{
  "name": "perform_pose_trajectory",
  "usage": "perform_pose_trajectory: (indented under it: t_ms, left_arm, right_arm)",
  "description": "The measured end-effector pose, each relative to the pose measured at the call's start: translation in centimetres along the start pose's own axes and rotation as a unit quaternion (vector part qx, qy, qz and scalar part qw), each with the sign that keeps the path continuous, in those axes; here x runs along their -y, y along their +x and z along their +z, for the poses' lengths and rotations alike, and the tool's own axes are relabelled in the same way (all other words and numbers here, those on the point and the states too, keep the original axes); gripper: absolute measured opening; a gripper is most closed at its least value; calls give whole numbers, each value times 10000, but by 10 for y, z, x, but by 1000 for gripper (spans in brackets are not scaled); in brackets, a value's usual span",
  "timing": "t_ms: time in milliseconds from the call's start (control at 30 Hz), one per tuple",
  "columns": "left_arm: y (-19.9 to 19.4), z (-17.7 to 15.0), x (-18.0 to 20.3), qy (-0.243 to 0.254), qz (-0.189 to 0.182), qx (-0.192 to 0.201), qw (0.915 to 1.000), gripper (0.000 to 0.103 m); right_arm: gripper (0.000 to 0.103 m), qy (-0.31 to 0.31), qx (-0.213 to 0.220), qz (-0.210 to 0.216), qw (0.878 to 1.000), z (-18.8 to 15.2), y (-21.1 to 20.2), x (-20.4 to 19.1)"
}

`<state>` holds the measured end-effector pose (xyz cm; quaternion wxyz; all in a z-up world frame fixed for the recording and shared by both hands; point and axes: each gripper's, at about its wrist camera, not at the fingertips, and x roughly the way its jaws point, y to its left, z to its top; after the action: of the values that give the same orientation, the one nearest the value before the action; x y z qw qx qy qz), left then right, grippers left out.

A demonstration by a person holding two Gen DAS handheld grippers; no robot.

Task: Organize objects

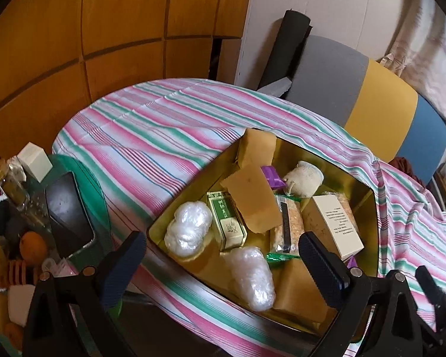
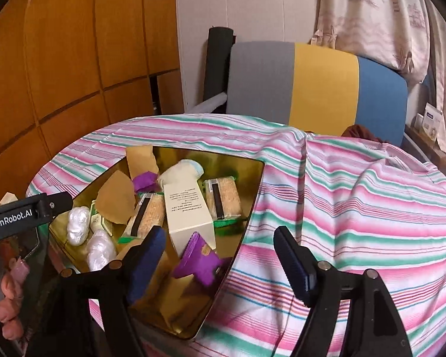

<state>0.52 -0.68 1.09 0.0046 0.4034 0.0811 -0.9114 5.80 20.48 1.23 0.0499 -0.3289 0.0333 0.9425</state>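
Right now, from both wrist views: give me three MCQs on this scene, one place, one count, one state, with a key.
1. Where does the cream box with printed text lie?
A. inside the gold tin
B. on the striped cloth
C. on the chair

2. How many clear-wrapped white bundles are in the tin?
A. one
B. two
C. four

3. The right hand-held gripper is:
A. shut on the box
B. open, empty
C. shut on the cloth

Key: 1 A, the tin's walls surround it. 2 B, a second bundle lies beside the first. 3 B, its fingers stand apart with nothing between them.
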Motion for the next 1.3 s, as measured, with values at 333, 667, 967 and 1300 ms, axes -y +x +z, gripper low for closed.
perform_pose_trajectory:
  t_ms: [333,667,967,1300]
  left_arm:
    - [-9,-3,3,382,519,-10,9979,103]
    - [-5,-16,11,856,618,-383,9937,103]
    - [-8,-18,15,962,525,-430,9930,103]
    - [-2,-22,16,1027,577,-601,9912,103]
  right_arm:
    - [77,86,-288,-337,9990,7,-4,-16]
    - [77,448,-700,-925,9922,3,8,-7]
    - [77,364,-647,-975,9925,2,6,-13]
    - [77,424,-639,-1052,9915,2,6,-11]
